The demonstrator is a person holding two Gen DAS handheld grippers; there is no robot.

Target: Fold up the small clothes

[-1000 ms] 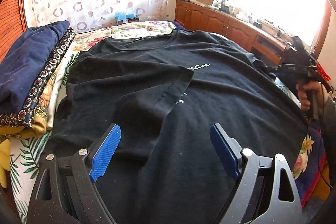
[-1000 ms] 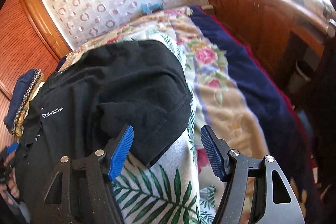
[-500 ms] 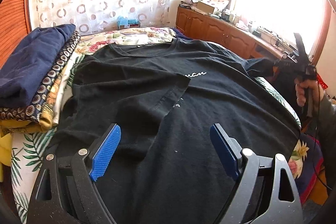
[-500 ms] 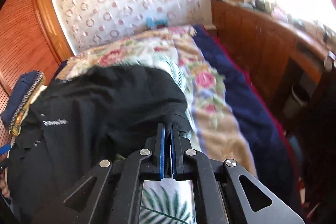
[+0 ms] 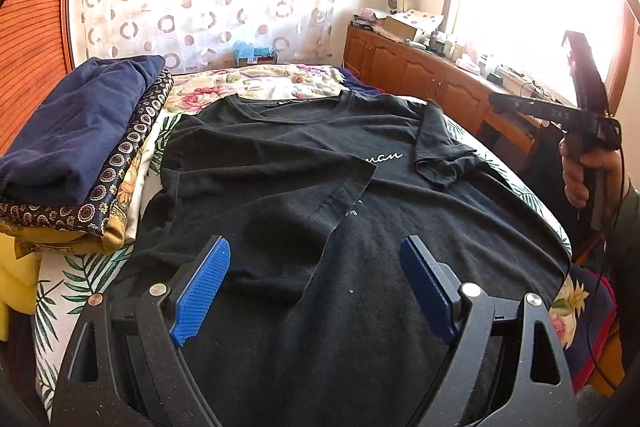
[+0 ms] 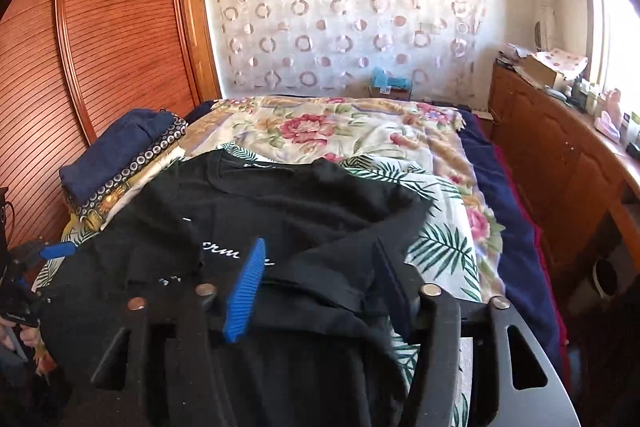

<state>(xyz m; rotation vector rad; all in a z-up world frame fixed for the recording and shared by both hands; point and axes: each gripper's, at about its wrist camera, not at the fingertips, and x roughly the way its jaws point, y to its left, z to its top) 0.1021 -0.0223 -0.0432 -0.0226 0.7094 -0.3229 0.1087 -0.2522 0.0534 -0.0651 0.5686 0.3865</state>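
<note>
A black T-shirt (image 5: pixel 400 227) with white lettering lies flat on the bed. Its left sleeve (image 5: pixel 280 187) is folded in across the chest. The right sleeve (image 5: pixel 438 155) lies folded inward on the shirt, a little rumpled. My left gripper (image 5: pixel 316 279) hovers open over the shirt's lower half with nothing between its blue pads. My right gripper (image 6: pixel 316 287) hangs above the folded right sleeve (image 6: pixel 320 291); its jaws are opening and its pads press on no cloth. A hand (image 5: pixel 580 171) holds it at the right edge of the left wrist view.
A stack of folded clothes (image 5: pixel 80 147), navy on top, sits on the bed's left side. A floral bedspread (image 6: pixel 328 131) covers the far half of the bed. A wooden cabinet (image 6: pixel 560 179) runs along the right wall, and slatted wardrobe doors (image 6: pixel 120 47) stand on the left.
The right gripper shut on the right sleeve's edge, lifted it and carried it inward over the shirt, then opened; the sleeve now lies folded on the chest. The left gripper stayed open and nearly still.
</note>
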